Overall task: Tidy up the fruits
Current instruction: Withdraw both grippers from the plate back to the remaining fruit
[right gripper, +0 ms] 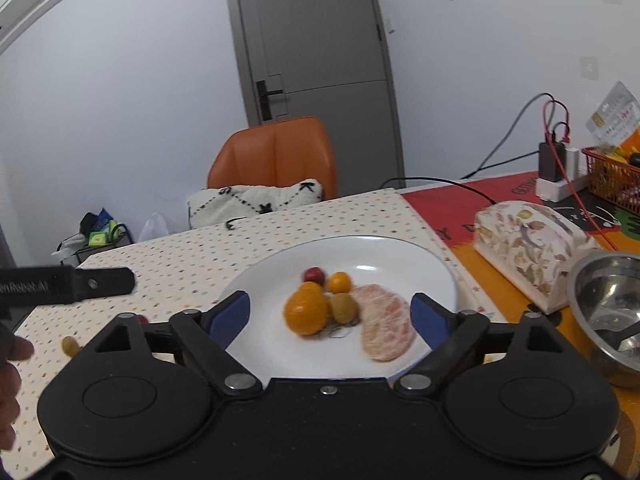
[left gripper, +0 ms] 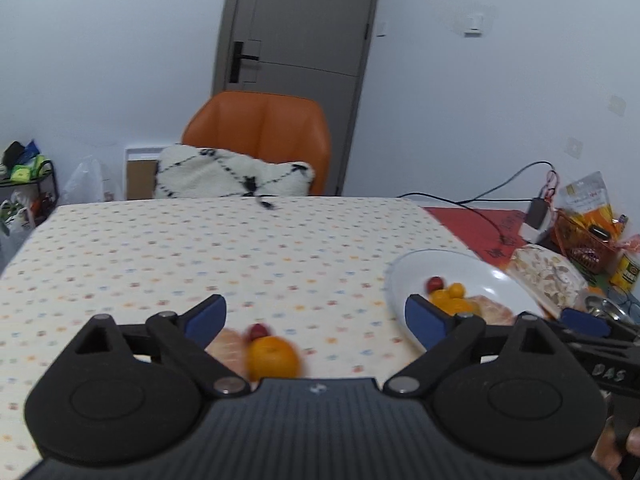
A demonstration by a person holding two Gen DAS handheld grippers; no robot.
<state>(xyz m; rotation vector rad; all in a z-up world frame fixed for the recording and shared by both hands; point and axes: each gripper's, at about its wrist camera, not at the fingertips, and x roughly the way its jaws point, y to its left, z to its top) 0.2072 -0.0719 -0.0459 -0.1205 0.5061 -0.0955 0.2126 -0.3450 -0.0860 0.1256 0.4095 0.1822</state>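
Tablecloth fruit blurred — orange half-hidden; left gripper, right gripper spread.

The dotted tablecloth is viewed low and forward from both wrist cameras, toward the grey door, with the white plate at centre right wrist, lower right left wrist.
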